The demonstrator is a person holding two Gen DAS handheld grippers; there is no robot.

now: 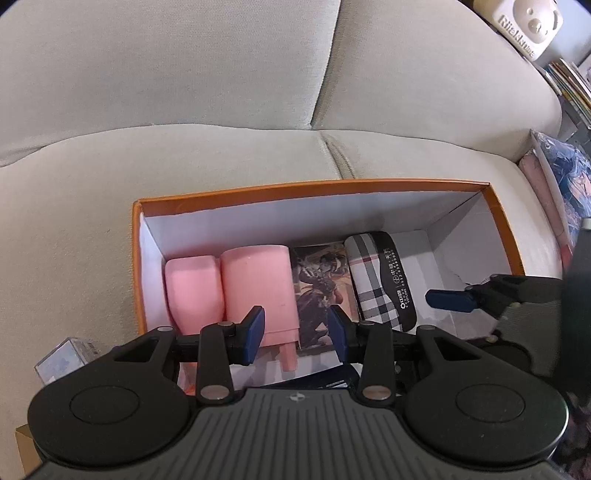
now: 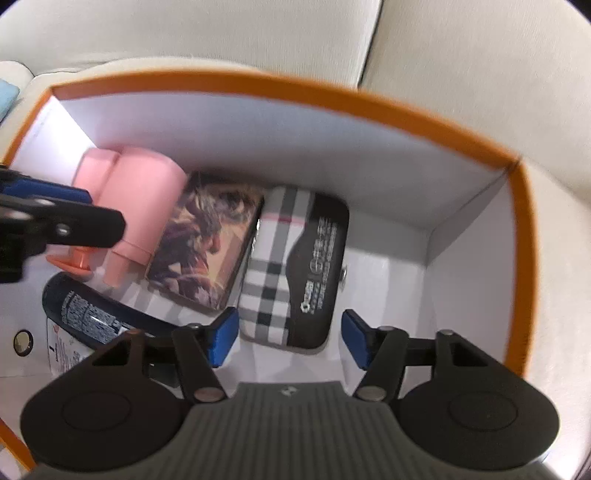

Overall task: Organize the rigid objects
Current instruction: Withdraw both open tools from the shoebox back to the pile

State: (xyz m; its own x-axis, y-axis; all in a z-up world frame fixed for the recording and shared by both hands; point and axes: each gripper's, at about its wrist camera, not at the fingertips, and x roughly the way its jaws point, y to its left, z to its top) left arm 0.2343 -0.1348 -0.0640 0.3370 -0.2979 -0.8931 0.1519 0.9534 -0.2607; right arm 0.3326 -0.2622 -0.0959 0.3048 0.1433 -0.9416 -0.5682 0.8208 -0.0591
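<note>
Left wrist view gives us the widest look at the room: a pale cream sofa [image 1: 184, 92] fills most of it, its seat cushions meeting at a seam; on the seat sits an orange box [image 1: 314, 188] with white inner walls, open at the top. At the far right we make out a white case with a bear face [image 1: 532, 26] and a stack of books [image 1: 569, 85] beyond the armrest, and a printed cushion [image 1: 565, 177] leaning by the box; a small clear box [image 1: 62, 360] lies on the seat at the left.

Inside the orange box we count things laid side by side along the far wall: two pink pieces [image 1: 229, 291] at the left, touching each other; a picture card case [image 1: 321, 291] next to them; then a checked case [image 1: 380, 280] with a black end bearing white print, lying flat and just beside the card case. In the right wrist view we also see a dark tube [image 2: 92, 314] with white lettering nearer the front wall.

We hold the left gripper [image 1: 297, 330] above the pink piece and the card case, its blue pads apart with nothing pinched between them; the right gripper [image 2: 288, 338] hangs over the near end of the checked case, its pads spread wider than the case and not touching it.
</note>
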